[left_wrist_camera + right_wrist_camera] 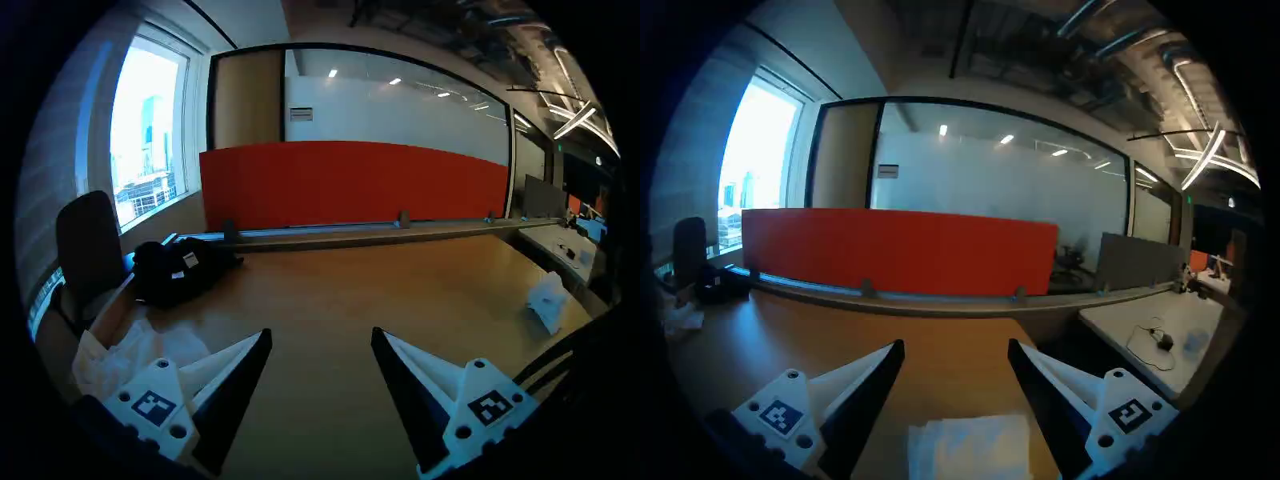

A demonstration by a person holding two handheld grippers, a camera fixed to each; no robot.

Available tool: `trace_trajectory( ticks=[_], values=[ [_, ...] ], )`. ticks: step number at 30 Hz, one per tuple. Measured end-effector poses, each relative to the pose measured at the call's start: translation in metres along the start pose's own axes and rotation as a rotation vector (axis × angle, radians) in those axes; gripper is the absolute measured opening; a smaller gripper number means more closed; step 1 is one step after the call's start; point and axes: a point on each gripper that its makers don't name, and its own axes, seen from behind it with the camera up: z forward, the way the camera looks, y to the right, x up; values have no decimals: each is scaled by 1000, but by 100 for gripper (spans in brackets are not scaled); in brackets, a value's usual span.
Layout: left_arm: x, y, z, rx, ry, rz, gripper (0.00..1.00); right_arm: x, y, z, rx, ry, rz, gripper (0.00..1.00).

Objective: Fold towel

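The wooden table runs back to a red divider along its far edge, and much of its top is bare. A black bag sits at the far left corner. Crumpled white paper lies by the left edge in front of it. Another crumpled white piece lies at the right edge; what it is I cannot tell. In the right gripper view the towel lies flat and pale near the table's near edge, its far edge running straight across.

The right gripper hovers with the towel low between its fingers, jaws wide and empty. The left gripper hangs over bare wood, jaws likewise wide and empty.

The step in hand looks like the first grasp. To do it well, the right gripper should tip down to one corner of the towel, slide one finger under the cloth and close close to that corner. The left gripper should come across to the matching corner on the same edge before anything lifts, so that both corners rise together and the fold line stays straight. A low lift, with corners lined up before letting go, should keep the layers square. Pushing the cloth along the smooth wood could bunch it or send it off the near edge.
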Motion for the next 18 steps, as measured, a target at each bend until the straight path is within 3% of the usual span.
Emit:
trace_trajectory(
  ticks=[9, 18],
  values=[
    [33, -10, 6, 35, 89, -18, 92, 24, -46, 8, 38, 43, 13, 100],
    [62, -11, 11, 37, 155, -40, 92, 36, -103, 13, 85, 65, 33, 100]
  ],
)
